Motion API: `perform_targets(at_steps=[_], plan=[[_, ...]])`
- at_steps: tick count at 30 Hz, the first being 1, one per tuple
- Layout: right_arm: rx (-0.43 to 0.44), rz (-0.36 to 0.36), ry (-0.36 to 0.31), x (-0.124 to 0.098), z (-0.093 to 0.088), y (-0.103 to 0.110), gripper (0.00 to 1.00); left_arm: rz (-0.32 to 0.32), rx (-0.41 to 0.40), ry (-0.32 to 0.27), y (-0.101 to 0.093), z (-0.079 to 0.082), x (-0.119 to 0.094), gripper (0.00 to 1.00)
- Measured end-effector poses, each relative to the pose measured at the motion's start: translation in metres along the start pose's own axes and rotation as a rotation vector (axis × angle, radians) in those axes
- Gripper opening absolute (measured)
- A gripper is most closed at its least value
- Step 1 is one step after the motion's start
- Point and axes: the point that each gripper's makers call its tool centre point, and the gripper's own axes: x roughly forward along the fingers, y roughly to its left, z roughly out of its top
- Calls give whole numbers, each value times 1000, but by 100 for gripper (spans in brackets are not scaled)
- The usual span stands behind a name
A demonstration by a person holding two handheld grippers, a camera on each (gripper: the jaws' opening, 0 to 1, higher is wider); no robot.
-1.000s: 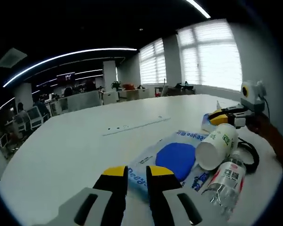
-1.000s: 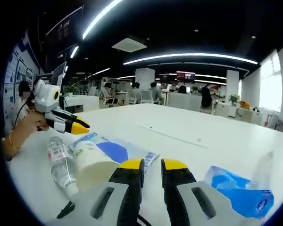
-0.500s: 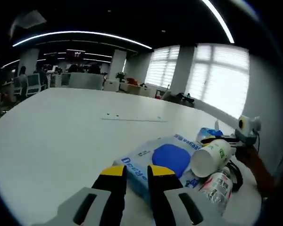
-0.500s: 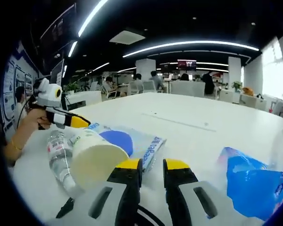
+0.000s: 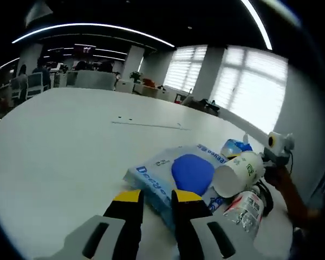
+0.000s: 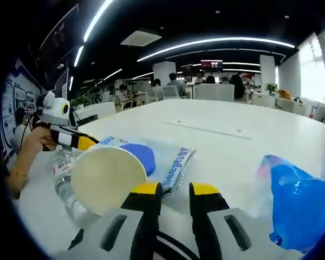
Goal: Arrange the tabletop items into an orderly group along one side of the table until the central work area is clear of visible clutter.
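Office rows and bright blinds stretch behind a wide white counter (image 5: 59, 141) in the left gripper view. Its far and middle stretches lie bare, while the clutter sits gathered toward one edge, which fits the aim of grouping things along a side. A blue-and-white tissue pack (image 5: 176, 176) lies flat just ahead of the left tongs (image 5: 153, 201), whose yellow tips stand a narrow gap apart, gripping nothing. A paper cup (image 5: 237, 173) lies tipped on its side on the pack's far end, with a water bottle (image 5: 244, 210) lying beside it and a black cable (image 5: 266, 192) coiled behind. The right tongs (image 5: 239, 157) reach in by the cup

From the right gripper view, the cup's open mouth (image 6: 108, 179) faces the lens, close to the right tongs (image 6: 175, 190), slightly parted and empty, probably lining up to take it. The bottle (image 6: 65, 179) lies beyond, a crumpled blue bag (image 6: 295, 206) rests apart, and a hand (image 6: 35, 142) holds the left tongs (image 6: 86, 143) over the pack
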Motion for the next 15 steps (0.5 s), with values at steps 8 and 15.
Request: perform_targets(at_steps=[8,15], plan=[[-19,5,-3,-1,0,5,16,2,7,4,-3,-2,1,19],[-75,-10,-3,-2,1,5,9,12,59,20,-9,-5,4,21]])
